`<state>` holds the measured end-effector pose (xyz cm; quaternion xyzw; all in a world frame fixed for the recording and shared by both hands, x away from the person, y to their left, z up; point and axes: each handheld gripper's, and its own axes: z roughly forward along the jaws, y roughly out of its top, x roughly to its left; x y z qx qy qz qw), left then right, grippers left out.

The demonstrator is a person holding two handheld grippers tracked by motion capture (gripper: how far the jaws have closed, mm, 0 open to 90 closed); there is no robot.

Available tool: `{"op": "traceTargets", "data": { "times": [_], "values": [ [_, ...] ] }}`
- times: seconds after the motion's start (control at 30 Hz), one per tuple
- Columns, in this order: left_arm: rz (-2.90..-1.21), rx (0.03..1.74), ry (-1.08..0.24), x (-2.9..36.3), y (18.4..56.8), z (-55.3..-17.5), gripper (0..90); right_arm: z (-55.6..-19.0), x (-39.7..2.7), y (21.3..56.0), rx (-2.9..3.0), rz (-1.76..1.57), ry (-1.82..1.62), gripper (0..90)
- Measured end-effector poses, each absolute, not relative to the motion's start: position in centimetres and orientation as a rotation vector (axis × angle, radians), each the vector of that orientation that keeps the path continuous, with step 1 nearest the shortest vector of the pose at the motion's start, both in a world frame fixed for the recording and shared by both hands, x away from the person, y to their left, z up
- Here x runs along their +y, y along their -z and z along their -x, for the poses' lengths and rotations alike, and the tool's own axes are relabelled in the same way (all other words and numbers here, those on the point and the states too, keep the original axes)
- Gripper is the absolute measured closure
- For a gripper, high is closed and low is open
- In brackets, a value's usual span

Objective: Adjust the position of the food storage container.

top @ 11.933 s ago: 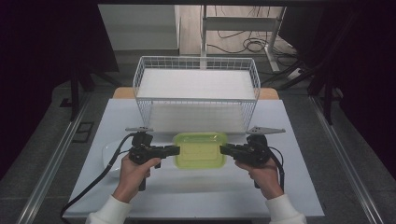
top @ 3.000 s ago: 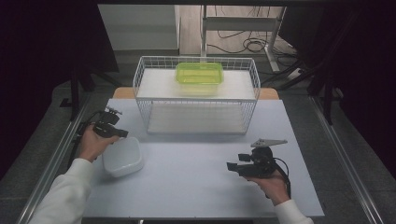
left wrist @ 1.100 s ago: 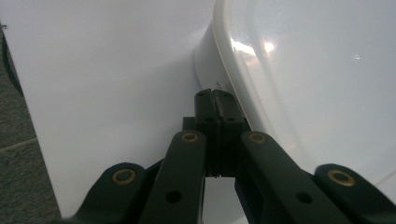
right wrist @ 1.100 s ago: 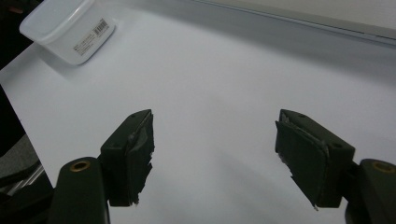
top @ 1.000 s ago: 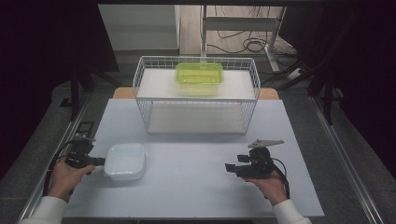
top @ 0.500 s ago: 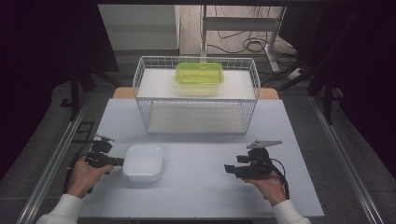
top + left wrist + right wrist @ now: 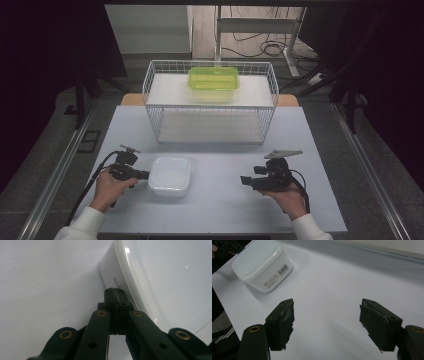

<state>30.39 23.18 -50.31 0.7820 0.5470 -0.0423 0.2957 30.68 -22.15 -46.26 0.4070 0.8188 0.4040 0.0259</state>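
Note:
A white lidded container lies on the pale table, left of the middle. My left gripper is shut, and its closed tips rest against the container's left side. In the left gripper view the jaws meet at the gripper's tip, right under the lid rim of the container, with nothing between them. My right gripper is held at the front right, open and empty, pointing left. The right gripper view has that gripper's wide gap over bare table, with the container farther off.
A white wire basket stands at the back of the table, with a green lidded container on its top shelf. Bare table lies between the two grippers. Metal rails run along both sides of the table.
My left gripper has moved to the right along the table, and the white container has slid right ahead of it. The right gripper has stayed put.

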Motion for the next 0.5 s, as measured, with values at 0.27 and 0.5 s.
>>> {"op": "traceTargets", "data": {
  "times": [0.27, 0.5],
  "values": [
    [-2.121, 1.404, 0.157, 21.6, 50.5, -29.4, 89.6, -30.7, -22.2, 46.3, 2.531, -1.259, -1.247, 27.7],
    [-2.104, 1.396, 0.198, 20.6, 50.9, -29.1, 89.5, -30.7, -22.0, 46.3, 2.537, -1.259, -1.245, 27.7]
  ]
}}
